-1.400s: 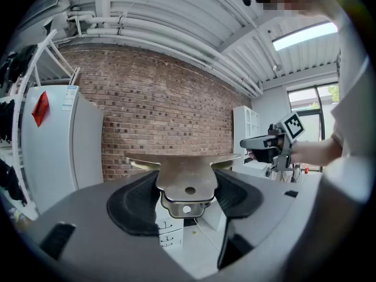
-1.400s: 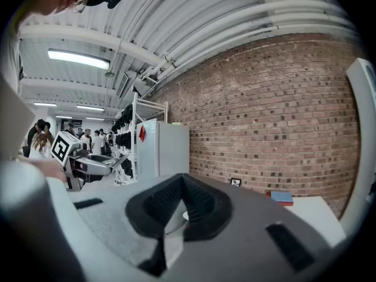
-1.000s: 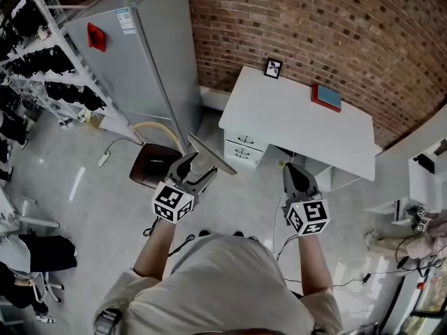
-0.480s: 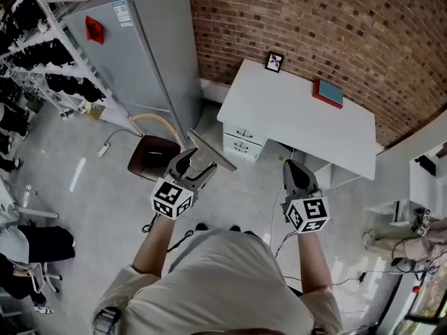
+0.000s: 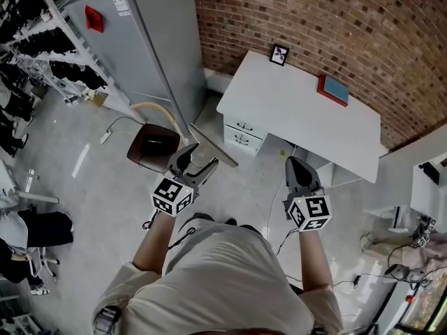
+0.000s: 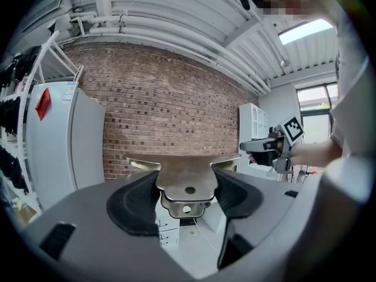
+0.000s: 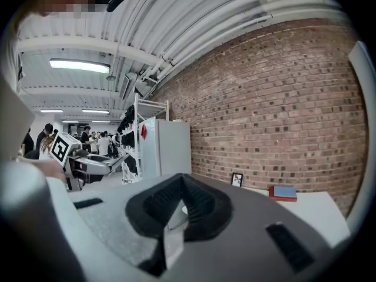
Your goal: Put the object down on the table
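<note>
The place reads as an industrial, loft-style lab or workshop, not a home. A plain white desk (image 5: 307, 117) stands against a bare brick wall (image 5: 335, 26), with a tall grey metal cabinet (image 5: 140, 40) to the desk's left and, further left, open metal racks (image 5: 42, 54) hung with rows of dark gear. In front of the desk the polished grey floor (image 5: 91, 187) carries a power strip (image 5: 105, 137). Exposed white pipes (image 6: 176, 37) and strip lights (image 7: 82, 66) run overhead, and a group of people (image 7: 94, 141) stands well away on the desk's left.
</note>
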The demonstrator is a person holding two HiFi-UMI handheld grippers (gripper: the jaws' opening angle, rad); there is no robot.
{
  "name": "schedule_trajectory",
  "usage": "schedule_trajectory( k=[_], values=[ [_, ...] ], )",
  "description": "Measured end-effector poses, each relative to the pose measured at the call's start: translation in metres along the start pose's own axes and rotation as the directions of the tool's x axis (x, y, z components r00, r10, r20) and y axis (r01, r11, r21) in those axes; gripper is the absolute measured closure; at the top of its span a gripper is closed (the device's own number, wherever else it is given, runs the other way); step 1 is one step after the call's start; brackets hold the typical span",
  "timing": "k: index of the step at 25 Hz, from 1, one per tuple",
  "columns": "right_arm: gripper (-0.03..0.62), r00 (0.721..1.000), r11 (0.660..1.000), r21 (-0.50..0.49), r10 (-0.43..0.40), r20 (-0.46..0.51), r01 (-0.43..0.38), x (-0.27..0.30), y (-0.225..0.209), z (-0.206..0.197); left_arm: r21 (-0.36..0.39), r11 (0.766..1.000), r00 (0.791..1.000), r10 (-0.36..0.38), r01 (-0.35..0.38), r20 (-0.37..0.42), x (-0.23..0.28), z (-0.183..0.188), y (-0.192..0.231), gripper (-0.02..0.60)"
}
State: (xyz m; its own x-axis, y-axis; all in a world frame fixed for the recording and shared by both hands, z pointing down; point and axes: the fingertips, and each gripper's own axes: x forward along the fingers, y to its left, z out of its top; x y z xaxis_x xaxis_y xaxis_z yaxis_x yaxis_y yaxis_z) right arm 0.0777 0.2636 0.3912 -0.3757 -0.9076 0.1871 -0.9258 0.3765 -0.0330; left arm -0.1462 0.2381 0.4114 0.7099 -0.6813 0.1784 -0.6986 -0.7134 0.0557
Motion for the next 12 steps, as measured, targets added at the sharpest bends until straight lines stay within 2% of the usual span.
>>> schedule_trajectory(
  k=[5, 12],
  values=[
    [0.591, 1.000, 1.000, 0.029, 0.001, -0.010, 0.000, 0.004, -0.011, -0.012, -0.011, 1.000, 1.000, -0.001, 0.001, -0.015, 0.011, -0.008, -0.004, 0.305],
    [0.592, 0.999, 0.999, 0.034, -0.015, -0.029, 0.016, 0.030, -0.018, -0.015, -0.008, 1.000, 0.999, -0.029, 0.029, -0.022, 0.034, -0.006, 0.016, 0.305]
  ],
)
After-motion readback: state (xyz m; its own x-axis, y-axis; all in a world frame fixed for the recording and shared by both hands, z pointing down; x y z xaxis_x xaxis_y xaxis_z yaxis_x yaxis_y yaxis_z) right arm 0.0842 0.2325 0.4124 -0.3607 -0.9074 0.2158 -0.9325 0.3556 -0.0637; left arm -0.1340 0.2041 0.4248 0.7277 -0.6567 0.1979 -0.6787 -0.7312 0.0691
